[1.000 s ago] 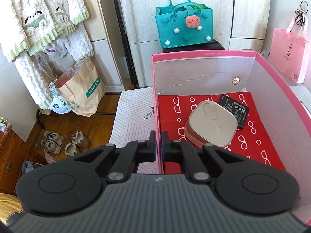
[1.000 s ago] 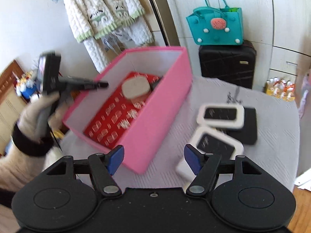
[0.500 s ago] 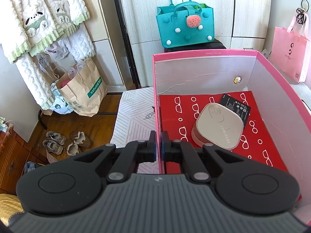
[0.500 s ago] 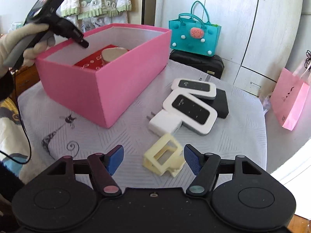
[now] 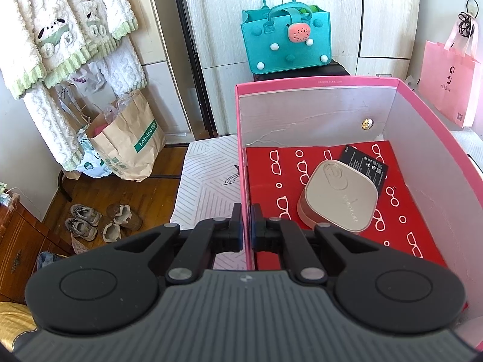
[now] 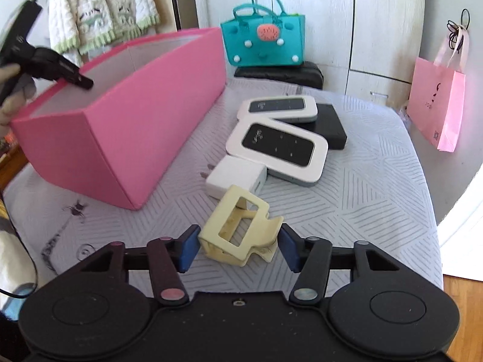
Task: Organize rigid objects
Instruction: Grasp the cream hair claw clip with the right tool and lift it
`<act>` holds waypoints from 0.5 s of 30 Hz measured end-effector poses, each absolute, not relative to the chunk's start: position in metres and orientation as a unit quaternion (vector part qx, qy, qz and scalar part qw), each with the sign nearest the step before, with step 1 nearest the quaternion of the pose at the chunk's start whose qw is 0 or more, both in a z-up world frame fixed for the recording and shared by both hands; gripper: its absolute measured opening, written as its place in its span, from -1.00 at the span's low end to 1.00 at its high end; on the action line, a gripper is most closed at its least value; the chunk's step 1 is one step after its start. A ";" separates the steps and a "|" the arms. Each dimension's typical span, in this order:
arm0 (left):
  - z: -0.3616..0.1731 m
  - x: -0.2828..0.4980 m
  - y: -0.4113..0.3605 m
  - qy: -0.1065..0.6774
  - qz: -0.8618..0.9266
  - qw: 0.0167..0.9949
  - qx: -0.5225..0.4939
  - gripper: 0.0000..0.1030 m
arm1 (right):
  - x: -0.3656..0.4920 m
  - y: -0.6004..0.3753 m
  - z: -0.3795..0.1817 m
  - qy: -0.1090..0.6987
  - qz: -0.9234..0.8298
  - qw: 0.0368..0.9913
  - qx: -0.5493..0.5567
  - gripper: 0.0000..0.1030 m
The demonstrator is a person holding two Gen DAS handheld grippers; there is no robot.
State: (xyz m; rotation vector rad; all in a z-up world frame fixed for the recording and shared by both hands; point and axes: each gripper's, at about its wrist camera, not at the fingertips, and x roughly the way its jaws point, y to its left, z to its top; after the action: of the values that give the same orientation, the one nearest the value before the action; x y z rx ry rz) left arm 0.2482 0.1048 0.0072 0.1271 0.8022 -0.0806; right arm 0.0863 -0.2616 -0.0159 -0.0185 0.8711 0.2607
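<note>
I am clamping left gripper (image 5: 247,223) on box (image 5: 241,157) wall, closing right gripper (image 6: 238,247) around clip (image 6: 240,229), pads not yet pressing.

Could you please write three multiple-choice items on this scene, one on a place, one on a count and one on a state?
1. Where is the yellow clip?
A. In the pink box
B. On the table between the right gripper's fingers
C. On top of a white device

2. How many items lie inside the pink box?
A. Two
B. Four
C. None

3. What is the left gripper doing?
A. Standing wide open above the box
B. Holding the black card
C. Shut on the box wall

Answers:
1. B: the clip lies on the table cloth between the blue pads of the right gripper, whose fingers are closing and do not yet press on it.
2. A: only the beige case and the black card lie on the red lining.
3. C: its fingers pinch the box's near pink wall from both sides.
</note>
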 end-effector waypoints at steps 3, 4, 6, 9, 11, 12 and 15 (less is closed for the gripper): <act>0.007 0.248 0.105 0.391 -0.040 0.918 0.060 -0.91 | 0.086 -0.263 -0.014 0.415 0.127 0.901 -0.005 0.10; 0.007 0.248 0.105 0.390 -0.040 0.918 0.061 -0.91 | 0.086 -0.267 -0.010 0.410 0.130 0.903 0.001 0.05; 0.007 0.248 0.107 0.389 -0.044 0.918 0.060 -0.91 | 0.089 -0.276 -0.003 0.406 0.146 0.902 0.024 0.01; 0.007 0.247 0.111 0.388 -0.047 0.919 0.047 -0.91 | 0.092 -0.287 -0.001 0.405 0.158 0.898 0.063 -0.01; 0.007 0.247 0.112 0.388 -0.047 0.919 0.045 -0.91 | 0.091 -0.289 -0.002 0.408 0.167 0.895 0.067 -0.01; 0.007 0.247 0.112 0.388 -0.047 0.919 0.046 -0.91 | 0.091 -0.290 -0.001 0.410 0.166 0.894 0.067 -0.01; 0.007 0.247 0.111 0.387 -0.047 0.919 0.050 -0.91 | 0.090 -0.295 0.009 0.401 0.164 0.898 0.072 -0.01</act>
State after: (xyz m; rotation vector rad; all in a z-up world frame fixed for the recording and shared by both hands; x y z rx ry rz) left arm 0.2466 0.1108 0.0073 0.1022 0.7965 -0.0956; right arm 0.0905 -0.2949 0.0090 0.1481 0.8307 0.3394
